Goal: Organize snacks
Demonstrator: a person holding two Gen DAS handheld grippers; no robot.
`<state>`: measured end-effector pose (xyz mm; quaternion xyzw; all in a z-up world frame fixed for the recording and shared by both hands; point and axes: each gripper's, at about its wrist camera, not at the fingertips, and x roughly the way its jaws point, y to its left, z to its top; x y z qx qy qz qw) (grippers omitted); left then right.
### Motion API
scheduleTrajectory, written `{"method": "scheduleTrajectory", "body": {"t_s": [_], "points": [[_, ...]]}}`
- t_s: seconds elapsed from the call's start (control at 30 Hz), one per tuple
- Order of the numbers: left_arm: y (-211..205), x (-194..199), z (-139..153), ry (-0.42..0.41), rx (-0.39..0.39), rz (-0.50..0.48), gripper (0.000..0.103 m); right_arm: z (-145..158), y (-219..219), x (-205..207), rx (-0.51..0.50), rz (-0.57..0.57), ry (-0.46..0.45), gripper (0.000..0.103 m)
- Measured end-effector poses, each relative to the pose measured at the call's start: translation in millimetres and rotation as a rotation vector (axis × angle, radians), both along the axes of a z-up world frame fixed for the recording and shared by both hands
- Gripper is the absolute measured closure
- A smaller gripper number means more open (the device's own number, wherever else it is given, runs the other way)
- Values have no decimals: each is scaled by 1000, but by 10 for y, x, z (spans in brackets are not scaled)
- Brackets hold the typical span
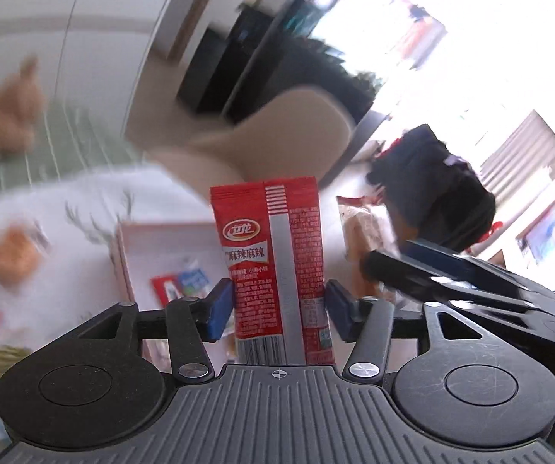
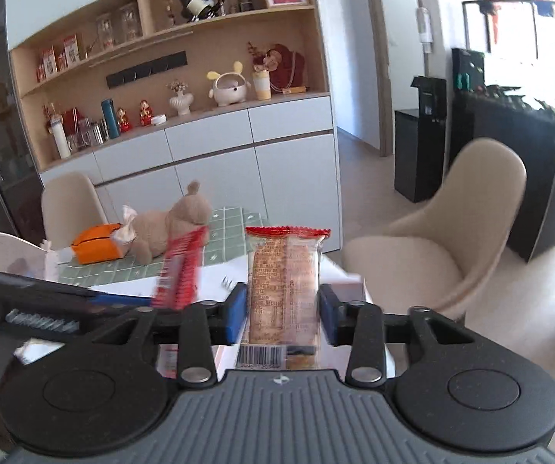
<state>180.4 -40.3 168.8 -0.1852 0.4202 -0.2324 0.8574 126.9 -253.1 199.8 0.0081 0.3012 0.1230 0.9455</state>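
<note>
A red spicy-snack packet point(image 1: 273, 251) stands upright between the blue pads of my left gripper point(image 1: 279, 305), which is shut on its lower half. The same packet point(image 2: 180, 274) shows as a red blur in the right wrist view. My right gripper point(image 2: 283, 309) is shut on a clear packet of brown biscuits point(image 2: 283, 270) with a red top seal and a barcode at its lower end. Both packets are held in the air above a pale pink box point(image 1: 122, 255) with a few small packets point(image 1: 180, 286) inside. The right gripper's dark body point(image 1: 432, 274) reaches in from the right.
The box sits on a white patterned tablecloth point(image 1: 84, 208) with loose snacks point(image 1: 14, 255) to its left. A plush bear point(image 2: 176, 224) and an orange tissue box point(image 2: 97, 247) lie on the green mat behind. A beige chair point(image 2: 451, 239) stands at the right.
</note>
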Motion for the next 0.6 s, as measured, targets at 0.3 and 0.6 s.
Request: {"method": "scheduleTrajectory", "body": {"t_s": [0.3, 0.6], "points": [[480, -235, -798, 52, 13, 121, 52, -973, -97, 381, -66, -130, 242, 29], [1074, -1306, -1036, 37, 443, 342, 52, -1306, 785, 361, -160, 85, 210, 29]]}}
